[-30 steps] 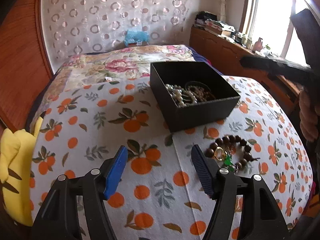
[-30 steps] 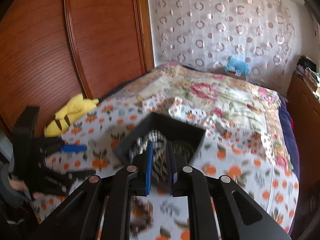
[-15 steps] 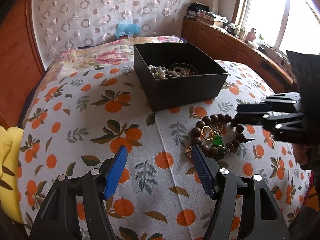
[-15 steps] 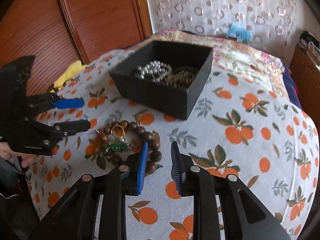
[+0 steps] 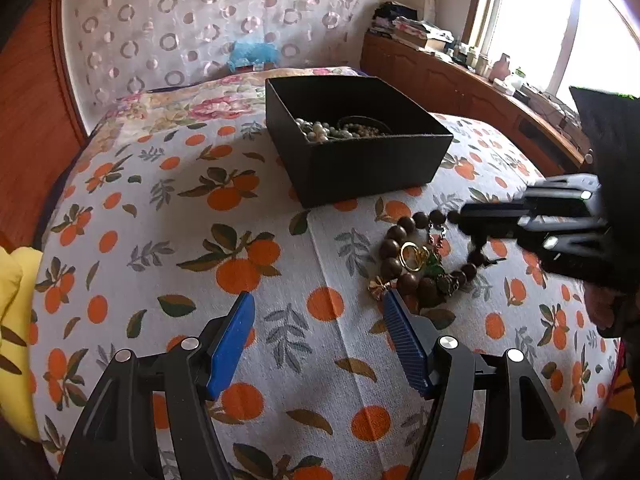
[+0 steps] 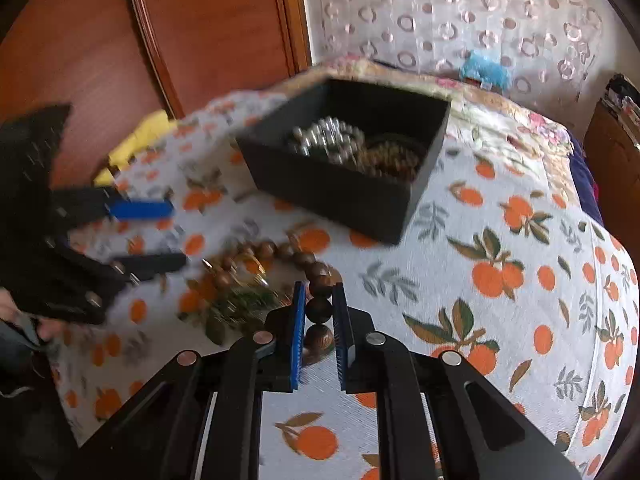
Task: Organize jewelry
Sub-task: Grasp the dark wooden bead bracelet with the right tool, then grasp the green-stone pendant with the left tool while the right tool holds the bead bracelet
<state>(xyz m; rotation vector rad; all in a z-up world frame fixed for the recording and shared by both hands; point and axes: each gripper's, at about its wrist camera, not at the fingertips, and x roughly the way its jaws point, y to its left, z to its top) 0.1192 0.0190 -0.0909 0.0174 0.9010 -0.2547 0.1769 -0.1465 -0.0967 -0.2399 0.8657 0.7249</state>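
Right now my right gripper (image 6: 319,312) has its jaws closing around the brown beads of the wooden bead bracelet (image 6: 320,309), pads pressing a bead on both sides. That bracelet lies on the orange-print bedspread (image 5: 240,240), just in front of the black box (image 5: 360,160), tangled with a gold ring (image 5: 411,255) and a green charm (image 5: 434,268). The box holds pearl beads (image 5: 320,130). My left gripper (image 5: 320,316) hangs over the bedspread beside the bracelet, jaws spread wide, nothing between them.

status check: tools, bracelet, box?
Right tool closing on wooden bead bracelet. Left tool open, empty. Black box beyond, path unobstructed.
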